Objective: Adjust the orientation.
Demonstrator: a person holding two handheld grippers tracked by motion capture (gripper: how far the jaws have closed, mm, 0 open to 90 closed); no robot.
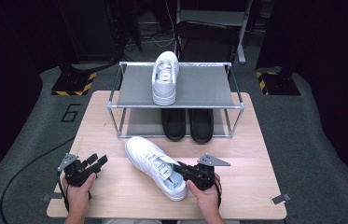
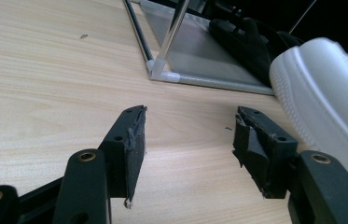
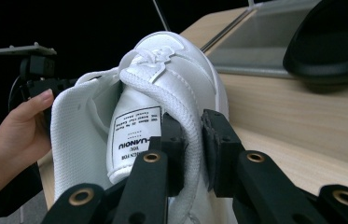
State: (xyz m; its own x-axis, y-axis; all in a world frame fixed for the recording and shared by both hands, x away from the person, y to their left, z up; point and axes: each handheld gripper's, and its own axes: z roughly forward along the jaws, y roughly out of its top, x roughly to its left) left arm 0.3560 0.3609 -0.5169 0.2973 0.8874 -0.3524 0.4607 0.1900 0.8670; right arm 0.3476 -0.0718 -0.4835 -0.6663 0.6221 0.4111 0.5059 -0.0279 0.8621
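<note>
1. Left gripper (image 1: 98,162): held in the person's left hand (image 1: 79,189) at the near left of the table (image 1: 111,196). Jaws spread wide with bare wood between them, pinching nothing. In the left gripper view the pads (image 2: 135,140) look rough and frayed at the edges.
2. Room on the left: open tabletop runs from the left gripper to the left edge and far towards the rack's left leg (image 2: 162,70). Table surface is pale wood grain, matt, with rounded corners.
3. White sneaker (image 1: 155,165): lies at near centre of the table, in front of the rack, toe pointing far-left, heel near-right. Smooth white upper, thick ribbed rubber sole (image 2: 321,102), mesh lining, printed label on the inner tongue (image 3: 136,135). Its toe sits just right of the left gripper's right jaw, apart from it.
4. Right gripper (image 1: 182,170): in the right hand (image 1: 204,193), near centre-right. Jaws pressed together on the sneaker's padded collar (image 3: 188,135), one jaw inside the shoe, one outside.
5. Shoe rack (image 1: 181,106): metal tube frame, two flat grey shelves, at the far middle of the table. Top shelf carries a second white sneaker (image 1: 164,77) at its left-centre, with free shelf to the right of it. Lower shelf holds a pair of black shoes (image 1: 188,123) at centre-right.
6. Right of the table: bare wood from the right gripper out to the right edge.
</note>
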